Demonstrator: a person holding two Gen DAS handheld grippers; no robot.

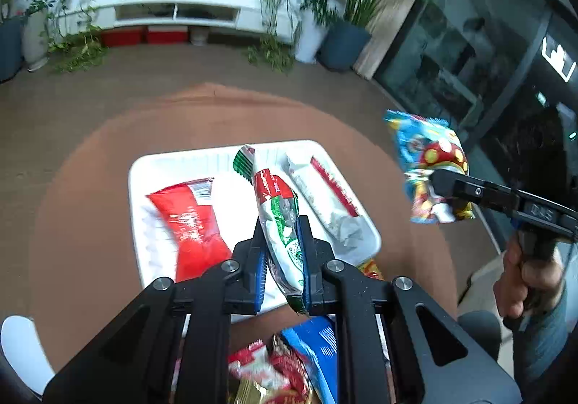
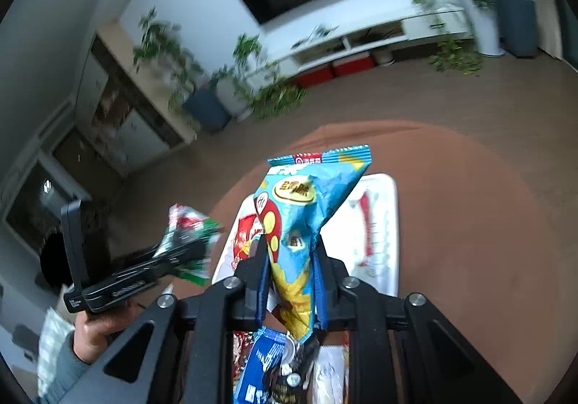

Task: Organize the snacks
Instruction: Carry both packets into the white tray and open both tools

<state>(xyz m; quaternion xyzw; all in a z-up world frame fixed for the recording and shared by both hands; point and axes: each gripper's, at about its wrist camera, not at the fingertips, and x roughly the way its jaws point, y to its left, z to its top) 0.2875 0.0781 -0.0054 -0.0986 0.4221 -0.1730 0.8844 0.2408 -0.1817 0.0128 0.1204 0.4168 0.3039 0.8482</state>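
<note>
In the left wrist view, at the far left of the white rectangular plastic tray [image 1: 137, 187], we see a glossy red snack packet [image 1: 191, 227] lying flat inside it. The tray sits on a round brown table [image 1: 72, 209]. Just right of the red packet, our left gripper [image 1: 283, 248] is clenched on a long green, white and red snack wrapper [image 1: 278, 209], which juts forward over the middle of the tray, held up above it. Right of that, a white wrapper with a red stripe [image 1: 325, 194] lies along the tray's right side. Near us, below the gripper, a heap of red, gold and blue snack packets [image 1: 289, 364] sits at the near edge of the table.

Further right, well apart from the tray and raised in the air, our right gripper [image 1: 439, 183] grasps a bright blue snack bag with a red, yellow-dotted mushroom picture [image 1: 430, 158].

In the right wrist view, the left gripper [image 2: 195, 248] appears at the left with the green and white wrapper [image 2: 188, 223] pinched in its tip. In the middle, the right gripper [image 2: 290, 270] squeezes the blue bag [image 2: 303, 198] between its blue pads [image 2: 262, 281], the bag standing upright above the tray [image 2: 392, 223].
</note>
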